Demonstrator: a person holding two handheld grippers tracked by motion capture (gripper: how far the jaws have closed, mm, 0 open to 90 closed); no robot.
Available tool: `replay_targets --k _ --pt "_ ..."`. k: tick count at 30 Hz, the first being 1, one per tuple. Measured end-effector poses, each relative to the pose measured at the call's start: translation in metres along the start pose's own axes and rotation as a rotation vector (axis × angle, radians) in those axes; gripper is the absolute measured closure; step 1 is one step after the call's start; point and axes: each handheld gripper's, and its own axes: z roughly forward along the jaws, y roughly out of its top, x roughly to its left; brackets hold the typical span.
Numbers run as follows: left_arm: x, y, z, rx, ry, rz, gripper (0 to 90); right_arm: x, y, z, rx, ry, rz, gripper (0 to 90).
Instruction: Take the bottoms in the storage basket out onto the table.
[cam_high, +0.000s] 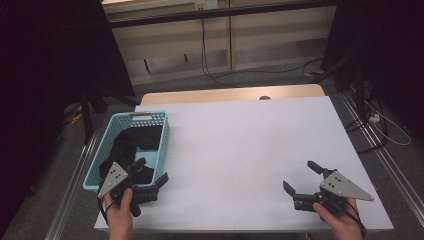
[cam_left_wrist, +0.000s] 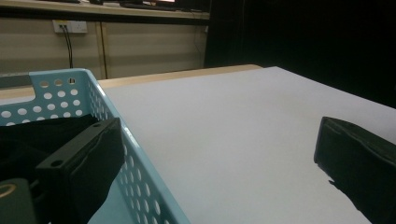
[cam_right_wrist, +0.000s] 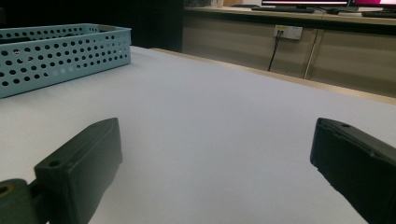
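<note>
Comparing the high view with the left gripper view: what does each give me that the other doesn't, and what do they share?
High view alone: the right gripper with jaws open over the bare white table, and both hands, the left hand at the near edge.

Left gripper view alone: a wall socket with cables plugged in.

Both: the light blue perforated basket, the black cloth inside it, and the left gripper, open, its jaws straddling the basket's wall.

Blue basket (cam_high: 163, 131) with black cloth (cam_high: 131, 146)

The perforated basket lies at the table's (cam_high: 250, 145) left edge; the crumpled cloth rests inside it.
</note>
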Motion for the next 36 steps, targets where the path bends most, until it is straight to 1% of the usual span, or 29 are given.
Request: replay_targets --k 5,11,15,20,21,23,24,25,26,27,28,29,30,32,34,36 --pt "0.000 0.001 0.000 -0.006 -0.001 -0.007 1.8 0.001 0.000 0.000 0.004 0.005 -0.003 1.6" --pt "-0.001 0.001 0.001 -0.003 -0.008 0.001 1.8 0.000 0.000 0.000 0.003 0.007 0.002 1.6" --pt "0.000 0.002 0.001 -0.002 -0.003 0.004 1.8 0.000 0.000 0.001 0.003 0.007 0.000 1.5" --pt "-0.002 0.007 0.002 -0.004 -0.010 0.014 1.8 0.000 0.000 -0.001 -0.001 0.010 0.003 1.4" --pt "-0.002 0.008 0.003 -0.006 -0.014 0.011 1.8 0.000 0.000 -0.001 -0.001 0.009 0.007 1.4" --pt "-0.002 0.010 0.004 -0.001 -0.022 0.016 1.9 0.000 -0.001 -0.001 -0.001 0.010 0.009 1.4" --pt "-0.002 0.010 0.004 0.002 -0.018 0.014 1.9 0.000 0.000 -0.001 0.001 0.012 0.010 1.3" --pt "-0.002 0.013 0.005 0.009 -0.015 0.032 1.9 0.001 0.000 0.000 -0.001 0.021 0.004 1.4" --pt "-0.002 0.013 0.005 0.009 -0.015 0.032 1.9 0.001 0.000 0.000 -0.001 0.021 0.004 1.4" --pt "-0.003 0.015 0.006 0.013 -0.013 0.046 1.9 0.001 0.000 0.000 0.002 0.025 0.004 1.3" --pt "-0.003 0.016 0.006 0.012 -0.015 0.047 1.9 0.003 0.000 0.001 0.007 0.039 0.004 1.3" --pt "-0.003 0.017 0.006 0.004 -0.026 0.034 1.9 0.003 -0.001 0.001 0.012 0.043 -0.003 1.4" --pt "-0.003 0.018 0.007 0.002 -0.038 0.030 1.9 0.003 -0.001 0.002 0.014 0.045 -0.009 1.4" --pt "-0.003 0.022 0.008 0.011 -0.042 0.041 1.9 0.004 -0.001 0.002 0.014 0.058 -0.009 1.4" --pt "-0.002 0.024 0.008 0.007 -0.043 0.041 1.9 0.005 0.000 0.002 0.015 0.061 -0.009 1.4" --pt "-0.001 0.027 0.008 0.006 -0.049 0.042 1.9 0.006 0.000 0.002 0.016 0.075 -0.010 1.5"
